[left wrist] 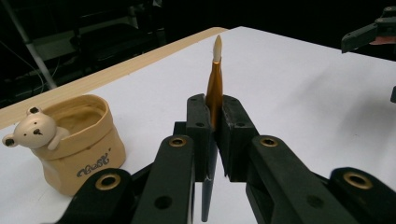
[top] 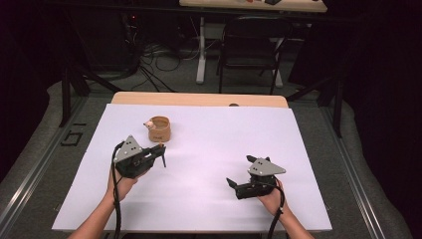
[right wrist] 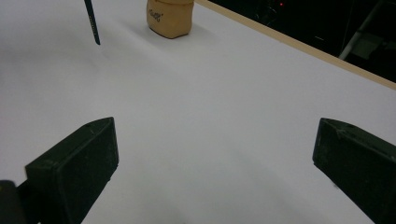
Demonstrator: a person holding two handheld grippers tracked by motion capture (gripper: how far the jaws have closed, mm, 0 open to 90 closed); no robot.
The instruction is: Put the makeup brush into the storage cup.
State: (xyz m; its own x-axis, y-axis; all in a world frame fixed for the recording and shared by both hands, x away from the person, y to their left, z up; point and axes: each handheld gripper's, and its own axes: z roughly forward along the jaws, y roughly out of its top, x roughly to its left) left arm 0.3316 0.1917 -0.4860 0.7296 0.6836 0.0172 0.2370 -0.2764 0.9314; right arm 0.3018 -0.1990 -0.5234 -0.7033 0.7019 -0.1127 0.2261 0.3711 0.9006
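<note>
Your left gripper [left wrist: 214,135] is clamped on a slim brush [left wrist: 215,91], pads pressed tight on the golden part of its shaft, with the pale bristle tip pointing up and away in the left gripper view and the dark handle end hanging down below the jaws toward the white sheet [top: 209,149]. In the high view the brush shows as a thin dark stick slanting down from that gripper, clear of the sheet as far as can be told. The bear pot [top: 159,129], a tan cup with a small bear figure on its rim, stands just beyond the left gripper, upright, and its inside looks bare in the left gripper view. So judge it this way: the pick-up is done, the brush is lifted and held; the drop into the pot is not yet done, and that looks like the part left. The brush stands beside the pot, not over its mouth. Your right gripper [top: 239,185] hangs low over the near right part of the sheet, well apart from pot and brush; its jaws stand wide, nothing between them but bare sheet in the right gripper view. From there the pot and the dark handle tip show far off at the top.
</note>
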